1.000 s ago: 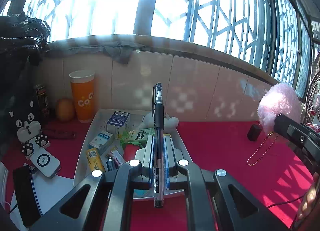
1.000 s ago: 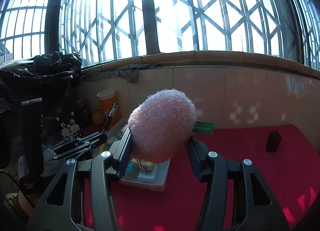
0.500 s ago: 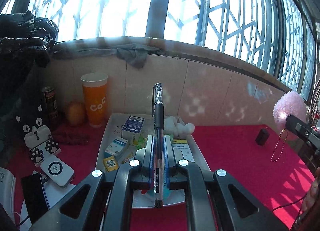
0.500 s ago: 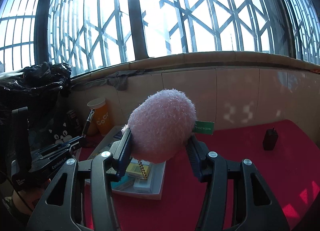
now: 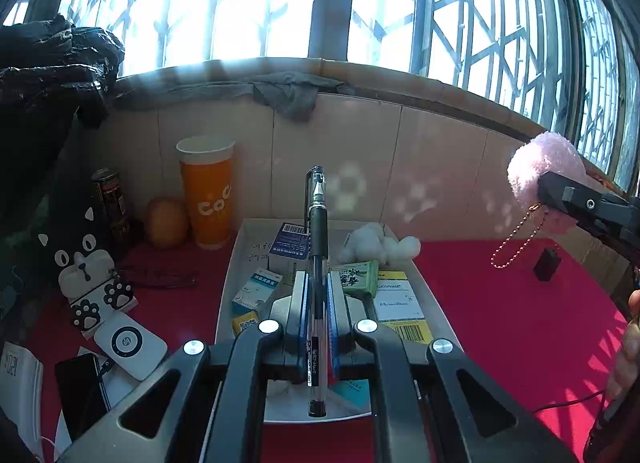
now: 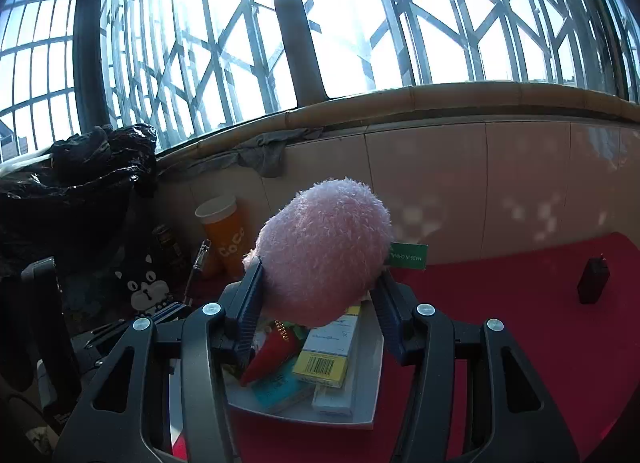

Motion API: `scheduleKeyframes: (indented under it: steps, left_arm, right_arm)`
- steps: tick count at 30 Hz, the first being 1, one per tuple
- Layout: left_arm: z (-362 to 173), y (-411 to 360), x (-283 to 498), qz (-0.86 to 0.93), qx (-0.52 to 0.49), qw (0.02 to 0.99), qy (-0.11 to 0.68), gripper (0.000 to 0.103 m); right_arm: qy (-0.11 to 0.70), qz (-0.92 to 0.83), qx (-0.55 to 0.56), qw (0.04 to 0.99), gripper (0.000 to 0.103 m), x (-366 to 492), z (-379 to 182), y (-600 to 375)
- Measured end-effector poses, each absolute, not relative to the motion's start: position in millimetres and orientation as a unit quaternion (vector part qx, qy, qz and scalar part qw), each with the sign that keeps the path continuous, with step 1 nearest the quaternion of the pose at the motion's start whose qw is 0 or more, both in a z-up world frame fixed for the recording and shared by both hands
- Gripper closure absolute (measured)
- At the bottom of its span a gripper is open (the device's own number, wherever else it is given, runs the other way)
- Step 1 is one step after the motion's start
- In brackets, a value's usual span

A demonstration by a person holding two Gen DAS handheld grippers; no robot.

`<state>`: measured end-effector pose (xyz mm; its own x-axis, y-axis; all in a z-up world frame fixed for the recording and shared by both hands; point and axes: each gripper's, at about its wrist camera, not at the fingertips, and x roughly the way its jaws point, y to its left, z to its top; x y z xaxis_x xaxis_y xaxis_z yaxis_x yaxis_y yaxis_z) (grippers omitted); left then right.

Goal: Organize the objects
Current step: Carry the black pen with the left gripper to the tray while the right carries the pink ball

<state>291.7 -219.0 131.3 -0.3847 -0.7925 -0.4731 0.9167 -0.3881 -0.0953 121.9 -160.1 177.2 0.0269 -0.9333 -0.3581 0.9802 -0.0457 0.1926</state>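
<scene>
Both tongs have drifted sideways over the last second: seen from the left tongs [image 5: 317, 295], the tray [image 5: 434, 303] has slid from lower left to dead ahead, while the right tongs [image 6: 318, 295] have swung further out toward the right edge. Left tongs are clamped tight on a black pen [image 5: 318, 263], which runs straight along the fingers, its clear tip jutting well past them and its rear end showing behind the pads. Right tongs stand part open, pressing a pink pompom [image 6: 326, 255] between their pads; a bead chain [image 5: 516, 243] hangs below it and a green tag [image 6: 408, 255] sticks out to its right. Just beyond and below the left fingertips lies the tray, crowded with small boxes [image 5: 394, 295] and a white plush [image 5: 378, 245]. From the right tongs, the tray sits directly under the pompom. An orange cup [image 5: 206, 199] stands left of the tray against the tiled wall; a small black block [image 6: 594, 281] rests well to the right on the red cloth [image 5: 500, 323].
</scene>
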Motion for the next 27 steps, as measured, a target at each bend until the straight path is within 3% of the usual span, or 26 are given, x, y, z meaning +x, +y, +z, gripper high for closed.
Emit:
scheduleKeyframes:
  steps: [27]
  left_arm:
    - [114.0,-284.5,272.4,-0.797,0.244,0.526,0.171,0.096]
  right_arm:
    - [0.104,-0.655,0.254,0.704,0.052,141.2,160.0,-245.9]
